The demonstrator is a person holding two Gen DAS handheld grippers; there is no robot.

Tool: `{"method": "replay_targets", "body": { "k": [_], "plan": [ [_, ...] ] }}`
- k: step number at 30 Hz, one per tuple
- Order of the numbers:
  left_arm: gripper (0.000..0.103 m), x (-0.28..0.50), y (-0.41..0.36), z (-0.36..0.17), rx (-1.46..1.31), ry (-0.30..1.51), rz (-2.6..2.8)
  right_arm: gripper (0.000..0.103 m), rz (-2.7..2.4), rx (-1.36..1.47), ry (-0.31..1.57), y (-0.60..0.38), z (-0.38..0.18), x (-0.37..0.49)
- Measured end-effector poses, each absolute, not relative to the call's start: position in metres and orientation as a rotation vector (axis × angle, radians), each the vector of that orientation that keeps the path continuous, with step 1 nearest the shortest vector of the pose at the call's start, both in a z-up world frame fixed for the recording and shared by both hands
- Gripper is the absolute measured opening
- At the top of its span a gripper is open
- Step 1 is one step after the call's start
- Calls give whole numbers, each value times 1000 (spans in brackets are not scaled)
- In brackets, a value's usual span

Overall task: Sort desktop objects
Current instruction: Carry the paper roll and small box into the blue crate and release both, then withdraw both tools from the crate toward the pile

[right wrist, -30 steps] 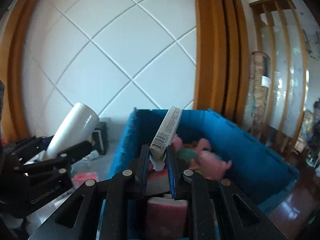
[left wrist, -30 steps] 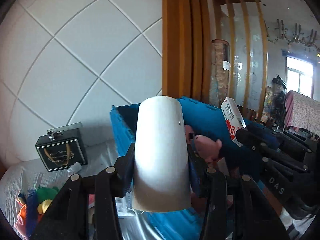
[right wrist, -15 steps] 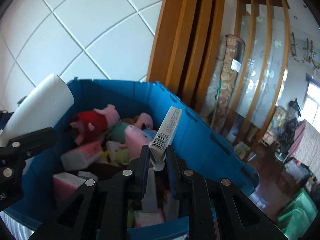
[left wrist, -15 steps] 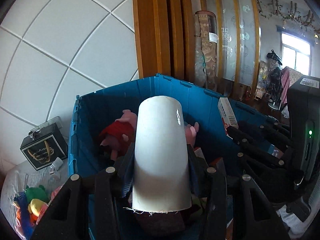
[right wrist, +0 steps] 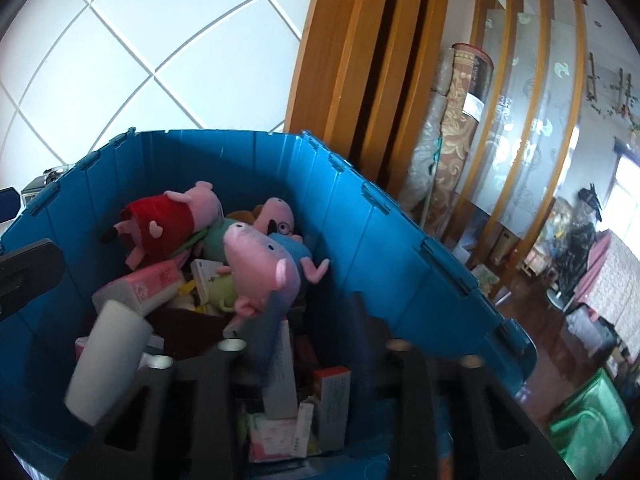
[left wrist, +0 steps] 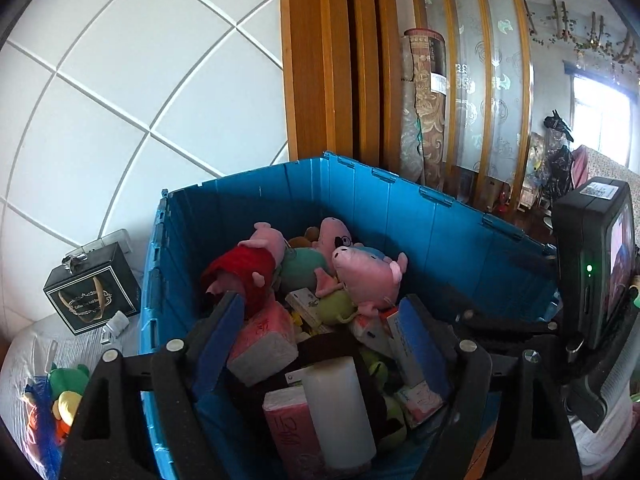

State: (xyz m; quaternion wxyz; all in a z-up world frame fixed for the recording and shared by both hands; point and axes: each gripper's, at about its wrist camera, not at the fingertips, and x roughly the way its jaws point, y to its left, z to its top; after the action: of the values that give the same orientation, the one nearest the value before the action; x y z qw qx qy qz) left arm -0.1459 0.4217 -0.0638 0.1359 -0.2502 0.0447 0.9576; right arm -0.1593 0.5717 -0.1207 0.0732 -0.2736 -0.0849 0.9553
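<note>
A blue crate (left wrist: 440, 220) (right wrist: 360, 216) holds pink pig plush toys (left wrist: 368, 272), tissue packs and small boxes. My left gripper (left wrist: 320, 320) hovers over its near side with its jaws opening; the white cup (left wrist: 340, 412) lies loose on the pile below them, clear of both pads. My right gripper (right wrist: 316, 312), blurred, is also opening above the crate. The slim carton (right wrist: 280, 368) it carried rests among the boxes by its left finger, not pinched. The right wrist view shows the white cup (right wrist: 108, 364) blurred at the lower left.
A black gift box (left wrist: 92, 296) and small plush toys (left wrist: 60, 396) lie on the table left of the crate. Behind the crate stand a wooden door frame (left wrist: 320, 80) and a rolled carpet (left wrist: 424, 100). A green bin (right wrist: 588, 420) sits on the floor at the right.
Both grippers came over the crate and then opened. The white cup left the left jaws and dropped onto the pile; the carton left the right jaws and fell among the boxes.
</note>
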Motion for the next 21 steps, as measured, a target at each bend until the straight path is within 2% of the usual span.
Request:
{"method": "replay_targets", "body": {
  "k": [1, 4, 10, 17, 21],
  "plan": [
    [80, -144, 418, -62, -714, 123, 2781, 97, 2867, -805, -252, 572, -119, -158],
    [81, -137, 402, -57, -674, 94, 2813, 103, 2871, -755, -263, 568, -113, -152],
    [98, -114, 351, -47, -552, 40, 2913, 103, 2926, -698, -247, 549, -98, -140],
    [99, -91, 271, -43, -490, -54, 3059, 103, 3064, -540, -172, 499, -67, -112],
    [99, -84, 216, -54, -568, -108, 3138, 103, 3175, -460, -118, 464, -52, -97]
  ]
}}
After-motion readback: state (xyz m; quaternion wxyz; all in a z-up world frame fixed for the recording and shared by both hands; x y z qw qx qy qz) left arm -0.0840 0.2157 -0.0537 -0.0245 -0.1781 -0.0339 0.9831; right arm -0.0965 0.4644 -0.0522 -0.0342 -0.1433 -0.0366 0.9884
